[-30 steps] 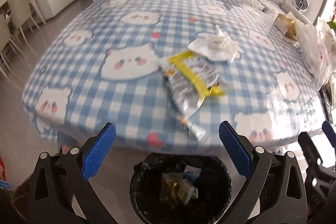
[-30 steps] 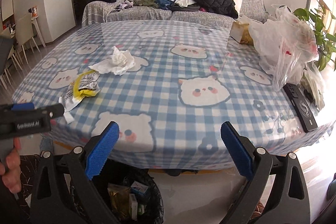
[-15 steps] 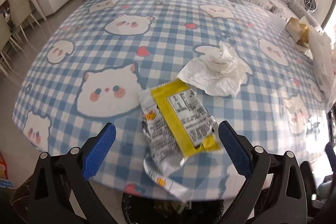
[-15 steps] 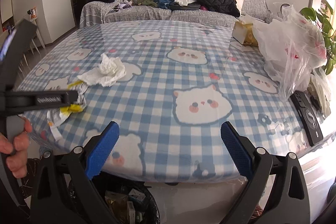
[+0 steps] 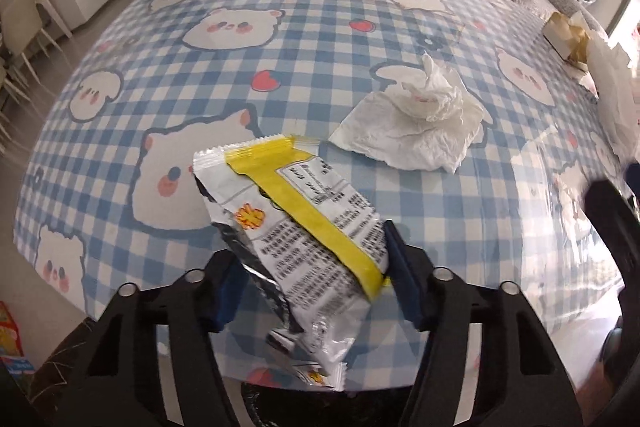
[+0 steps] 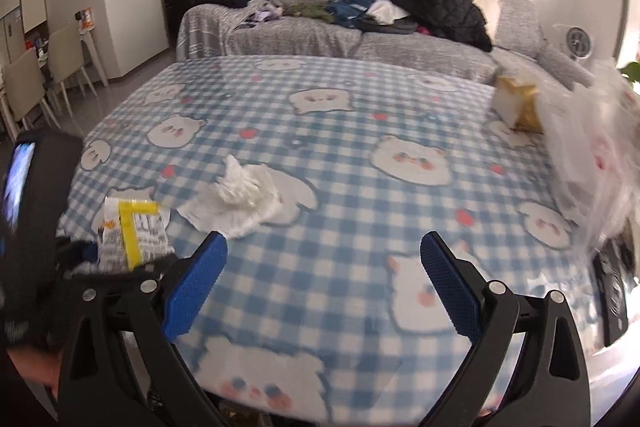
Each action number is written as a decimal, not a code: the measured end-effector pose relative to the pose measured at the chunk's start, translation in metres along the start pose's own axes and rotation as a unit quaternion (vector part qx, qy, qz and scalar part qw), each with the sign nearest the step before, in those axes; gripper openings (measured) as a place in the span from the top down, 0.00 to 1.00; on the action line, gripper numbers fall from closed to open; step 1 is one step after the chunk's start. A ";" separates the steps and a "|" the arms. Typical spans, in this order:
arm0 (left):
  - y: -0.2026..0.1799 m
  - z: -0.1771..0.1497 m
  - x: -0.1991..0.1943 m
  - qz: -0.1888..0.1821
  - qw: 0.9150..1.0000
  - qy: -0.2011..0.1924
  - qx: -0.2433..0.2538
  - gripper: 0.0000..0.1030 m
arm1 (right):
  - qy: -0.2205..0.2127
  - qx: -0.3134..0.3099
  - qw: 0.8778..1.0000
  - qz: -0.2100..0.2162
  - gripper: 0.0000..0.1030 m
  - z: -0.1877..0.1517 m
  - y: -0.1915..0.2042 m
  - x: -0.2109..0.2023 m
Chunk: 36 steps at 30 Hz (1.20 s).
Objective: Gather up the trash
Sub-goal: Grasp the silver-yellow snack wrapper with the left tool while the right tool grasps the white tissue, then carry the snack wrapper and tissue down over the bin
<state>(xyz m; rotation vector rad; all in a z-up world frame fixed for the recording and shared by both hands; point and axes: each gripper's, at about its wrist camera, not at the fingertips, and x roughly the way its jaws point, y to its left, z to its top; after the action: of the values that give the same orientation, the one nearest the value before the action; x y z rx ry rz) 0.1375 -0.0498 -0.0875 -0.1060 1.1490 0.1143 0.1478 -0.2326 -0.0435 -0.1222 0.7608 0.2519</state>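
Observation:
A silver and yellow snack wrapper (image 5: pixel 304 219) lies at the near edge of the checked tablecloth (image 5: pixel 320 27). My left gripper (image 5: pixel 312 255) straddles it, and its jaws are closing with the blue pads against the wrapper's two long edges. In the right wrist view the wrapper (image 6: pixel 134 235) stands up slightly at the far left. A crumpled white tissue (image 5: pixel 424 123) rests just beyond it. My right gripper (image 6: pixel 322 247) hangs open over the tablecloth, to the near right of the tissue (image 6: pixel 240 199), with nothing between its fingers.
A black-lined trash bin (image 5: pixel 256 399) shows below the table's near edge. Plastic bags (image 6: pixel 592 155), a tissue box (image 6: pixel 516 103) and a remote (image 6: pixel 612 291) crowd the table's right side. Behind stands a sofa (image 6: pixel 400 11) with clothes; chairs (image 6: pixel 40 83) stand at the left.
My left gripper has moved forward from above the bin over the wrapper, and its jaws have narrowed around it. The right gripper has shifted left, nearer the tissue.

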 end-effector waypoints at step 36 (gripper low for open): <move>0.067 -0.007 -0.009 -0.053 0.999 -0.011 -0.004 0.78 | 0.083 -0.012 0.996 0.024 0.90 0.010 0.080 0.096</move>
<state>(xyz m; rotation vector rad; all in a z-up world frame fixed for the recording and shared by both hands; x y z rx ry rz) 0.1181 0.0153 -0.0835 -0.1712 1.1181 0.0255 0.2002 -0.1359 -0.1045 -0.1479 0.9277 0.2993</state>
